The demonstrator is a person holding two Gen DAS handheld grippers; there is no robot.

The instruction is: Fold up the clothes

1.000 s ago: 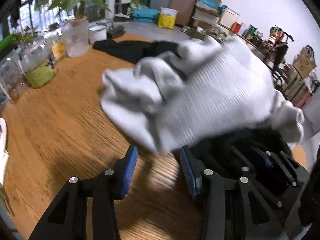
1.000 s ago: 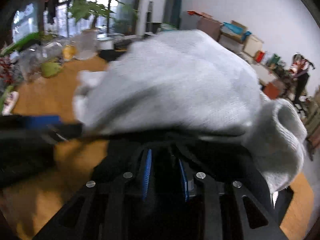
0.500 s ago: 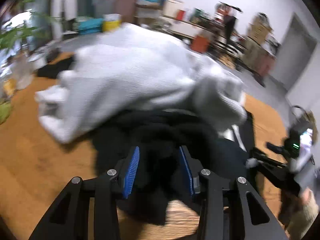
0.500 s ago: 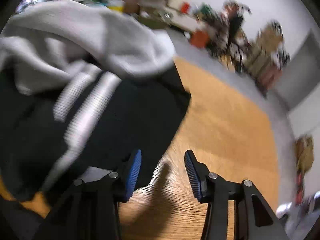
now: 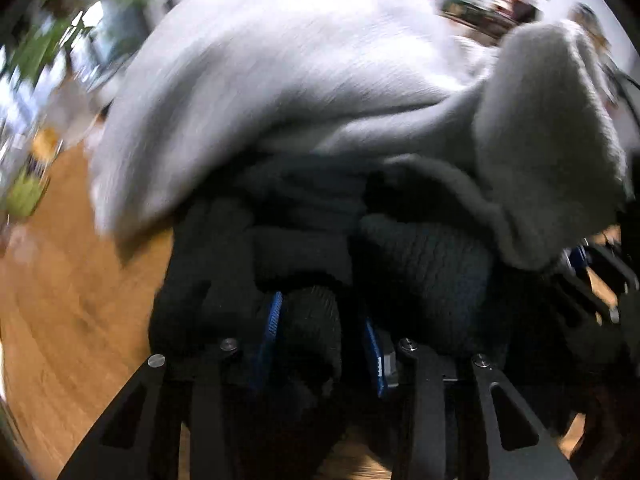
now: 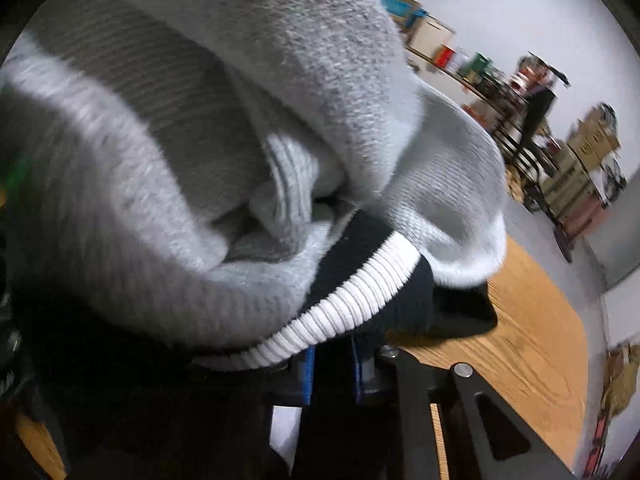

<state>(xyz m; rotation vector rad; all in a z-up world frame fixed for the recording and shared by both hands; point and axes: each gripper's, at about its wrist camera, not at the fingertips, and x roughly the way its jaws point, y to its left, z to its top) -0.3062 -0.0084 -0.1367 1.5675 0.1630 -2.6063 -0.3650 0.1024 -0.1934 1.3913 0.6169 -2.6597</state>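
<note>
1. Blurred window light and green potted plants (image 5: 44,44) fill the far left of the room; boxes and cluttered shelves (image 6: 480,64) line the white far wall on the right. A warm brown wood-grain table (image 5: 60,280) carries everything.

2. At the left, the left hand-held gripper (image 5: 320,340) points steeply down, and a roll of the dark, nearly black knitted garment (image 5: 420,264) sits between its blue-padded fingers (image 5: 272,320). The pads look pressed against the knit, so I judge it clenched on the dark fabric, taking one side of the garment so it can be lifted and laid over evenly.

3. Over the middle lies the light grey, fleecy knitted sweater (image 5: 300,80), heaped on top of the dark garment. It probably rides there only because the dark piece beneath is being gathered; a sleeve-like lobe of it sags at the right of the left view.

4. At the right, the right hand-held gripper (image 6: 332,372) has its jaws closing, with the dark garment's hem between them, just under the white ribbed band (image 6: 344,320). The pads are mostly hidden by fabric, but the cloth is bunched tight there, so it appears to be grasping that edge, the matching grip for a two-handed fold.

5. Bare table (image 6: 500,340) shows to the right of the pile, likely room for laying the fold out.
</note>
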